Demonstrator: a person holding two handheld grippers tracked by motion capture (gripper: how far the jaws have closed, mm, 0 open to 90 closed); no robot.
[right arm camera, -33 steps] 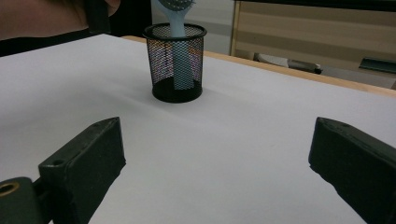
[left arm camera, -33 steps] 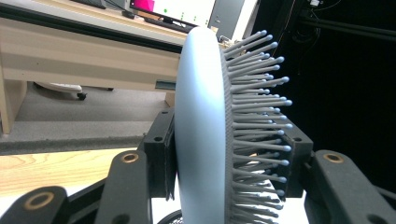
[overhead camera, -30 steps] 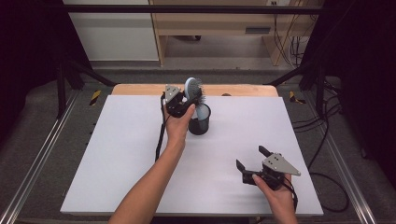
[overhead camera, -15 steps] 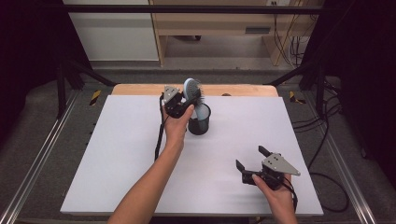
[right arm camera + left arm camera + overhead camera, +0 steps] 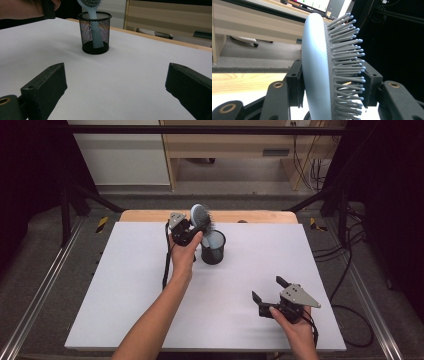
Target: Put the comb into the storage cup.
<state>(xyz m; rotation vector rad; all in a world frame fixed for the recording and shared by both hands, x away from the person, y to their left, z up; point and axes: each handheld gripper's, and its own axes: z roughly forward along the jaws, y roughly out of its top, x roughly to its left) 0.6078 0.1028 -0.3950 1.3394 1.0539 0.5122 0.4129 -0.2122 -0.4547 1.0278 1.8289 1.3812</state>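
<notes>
Pale blue plastic forms the hairbrush (image 5: 199, 215), whose oval head rises above a black wire-mesh cup (image 5: 213, 248) while its handle stands inside the cup, as the right gripper view shows through the mesh (image 5: 96, 35). The cup stands upright on the white table (image 5: 125, 290), toward the far edge and slightly left of centre. In the left gripper view the brush head (image 5: 317, 67) is seen edge-on, its smooth back toward one jaw and its grey bristles, tipped with small balls, toward the other. The left gripper (image 5: 192, 227) is clamped on the head: one pad lies against the smooth back and the opposite pad meets the bristle tips. The person's left hand (image 5: 184, 251) holds this gripper just beside the cup, the forearm reaching up from the near edge of the table, and a black cable hangs from the gripper down to the table surface.

The right gripper (image 5: 267, 292) rests near the front right part of the table, well apart from the cup, held by the right hand (image 5: 292, 320). Its jaws stand wide apart with nothing between them; in the right gripper view they frame bare table with the cup (image 5: 94, 32) farther off. A wooden board (image 5: 250, 216) borders the far edge of the table.
</notes>
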